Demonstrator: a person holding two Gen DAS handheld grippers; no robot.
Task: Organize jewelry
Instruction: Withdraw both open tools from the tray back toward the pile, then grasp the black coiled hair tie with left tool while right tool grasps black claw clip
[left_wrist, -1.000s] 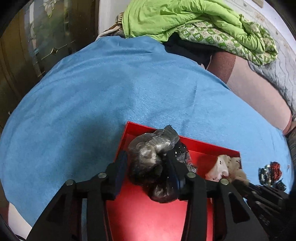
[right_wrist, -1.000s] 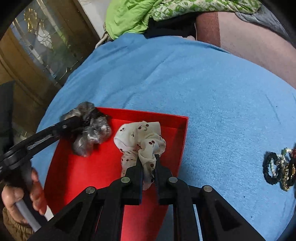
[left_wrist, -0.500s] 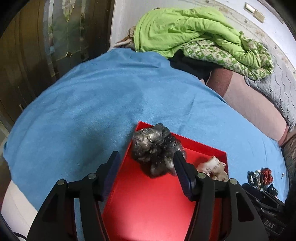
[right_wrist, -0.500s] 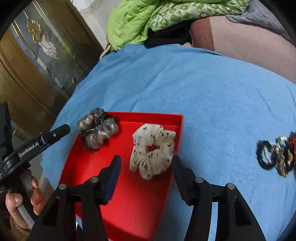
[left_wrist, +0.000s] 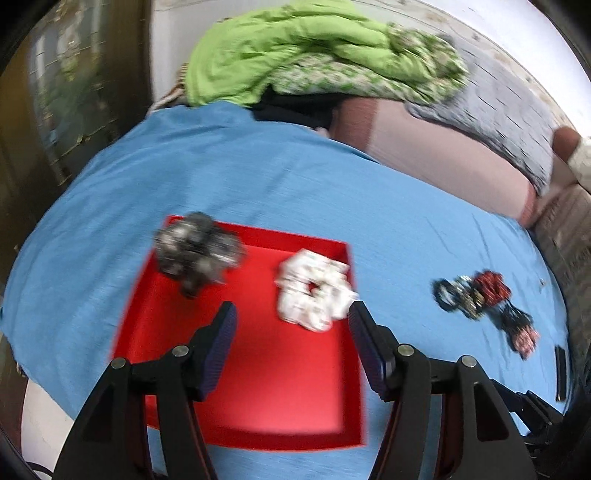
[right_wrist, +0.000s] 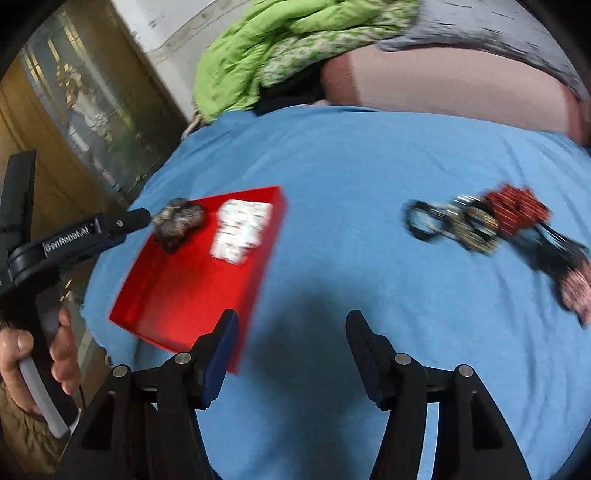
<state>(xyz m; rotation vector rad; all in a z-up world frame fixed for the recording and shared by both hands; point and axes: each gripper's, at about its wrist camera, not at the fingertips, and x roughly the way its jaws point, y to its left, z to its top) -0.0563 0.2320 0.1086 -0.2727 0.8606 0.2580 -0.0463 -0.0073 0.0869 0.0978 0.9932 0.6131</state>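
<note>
A grey scrunchie (left_wrist: 197, 253) and a white spotted scrunchie (left_wrist: 314, 291) lie apart inside the red tray (left_wrist: 266, 387), near its far wall. Right of the tray, well apart, sits a cluster of bracelets and bands (right_wrist: 491, 221).

Legible text, one item: white lettering "GenRobot.AI" along the black side arm of the left gripper (right_wrist: 138, 218), seen from the right wrist view at far left of the right tool, ahead of the person's left hand (right_wrist: 44, 354) on the grey handle. The lettering is slightly blurred but readable.

Nothing else carries readable text: the left wrist view shows no lettering at all, and no labels, numbers or signs can be made out on any other surface ahead of either tool. Motion blur hides any fine print that might be there.
</note>
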